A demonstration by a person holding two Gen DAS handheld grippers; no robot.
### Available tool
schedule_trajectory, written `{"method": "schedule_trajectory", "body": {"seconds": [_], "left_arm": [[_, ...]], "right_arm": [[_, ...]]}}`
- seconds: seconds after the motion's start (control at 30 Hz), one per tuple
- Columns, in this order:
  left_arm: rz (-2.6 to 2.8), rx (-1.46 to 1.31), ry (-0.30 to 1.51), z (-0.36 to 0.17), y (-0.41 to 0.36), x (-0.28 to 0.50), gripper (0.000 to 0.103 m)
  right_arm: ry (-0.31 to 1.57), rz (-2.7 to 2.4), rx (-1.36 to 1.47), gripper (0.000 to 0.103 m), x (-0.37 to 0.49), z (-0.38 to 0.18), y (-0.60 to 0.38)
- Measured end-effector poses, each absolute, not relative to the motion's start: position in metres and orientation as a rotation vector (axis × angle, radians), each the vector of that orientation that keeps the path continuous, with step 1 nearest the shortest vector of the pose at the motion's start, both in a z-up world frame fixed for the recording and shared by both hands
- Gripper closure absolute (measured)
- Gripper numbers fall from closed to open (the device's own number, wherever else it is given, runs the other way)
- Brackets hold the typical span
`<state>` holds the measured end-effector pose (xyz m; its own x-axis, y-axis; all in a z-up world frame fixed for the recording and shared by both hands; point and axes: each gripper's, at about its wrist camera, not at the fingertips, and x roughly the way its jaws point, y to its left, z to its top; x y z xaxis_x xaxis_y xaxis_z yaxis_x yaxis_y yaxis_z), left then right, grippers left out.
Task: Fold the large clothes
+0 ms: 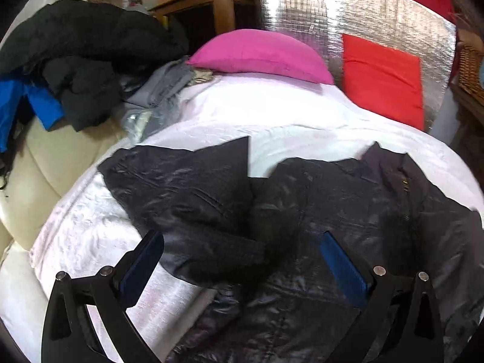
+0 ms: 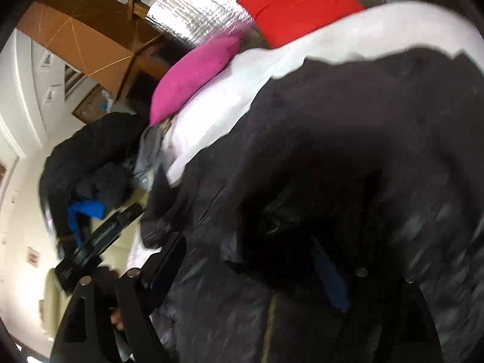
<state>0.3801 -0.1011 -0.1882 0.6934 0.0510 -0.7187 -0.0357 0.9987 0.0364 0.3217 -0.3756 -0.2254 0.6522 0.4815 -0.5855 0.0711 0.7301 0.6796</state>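
Observation:
A shiny black puffer jacket (image 1: pixel 302 211) lies spread on the white bed sheet (image 1: pixel 272 115), one sleeve (image 1: pixel 181 187) folded across to the left. My left gripper (image 1: pixel 242 242) is open just above the jacket's lower part, nothing between its blue pads. In the right wrist view, tilted and blurred, the same jacket (image 2: pixel 348 151) fills the frame. My right gripper (image 2: pixel 251 260) is open close over the jacket. The left gripper's body (image 2: pixel 99 242) shows at the left of that view.
A pink pillow (image 1: pixel 260 54) and a red pillow (image 1: pixel 384 81) lie at the head of the bed against a silver foil panel (image 1: pixel 363 15). A pile of dark, blue and grey clothes (image 1: pixel 90 69) sits at the left on a cream sofa (image 1: pixel 45 166). Wooden furniture (image 1: pixel 205 9) stands behind.

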Motion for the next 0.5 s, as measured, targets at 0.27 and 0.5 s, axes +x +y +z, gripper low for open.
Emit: {"method": "schedule_trajectory", "body": {"seconds": [0.27, 0.5], "left_arm": [[-0.176, 0.057, 0.811, -0.188, -0.152, 0.36, 0.0], [-0.38, 0.078, 0.799, -0.189, -0.201, 0.344, 0.0]], "right_arm": [[0.675, 0.145, 0.797, 0.018, 0.248, -0.182, -0.453], [0.637, -0.241, 0.872, 0.018, 0.233, -0.195, -0.549]]}}
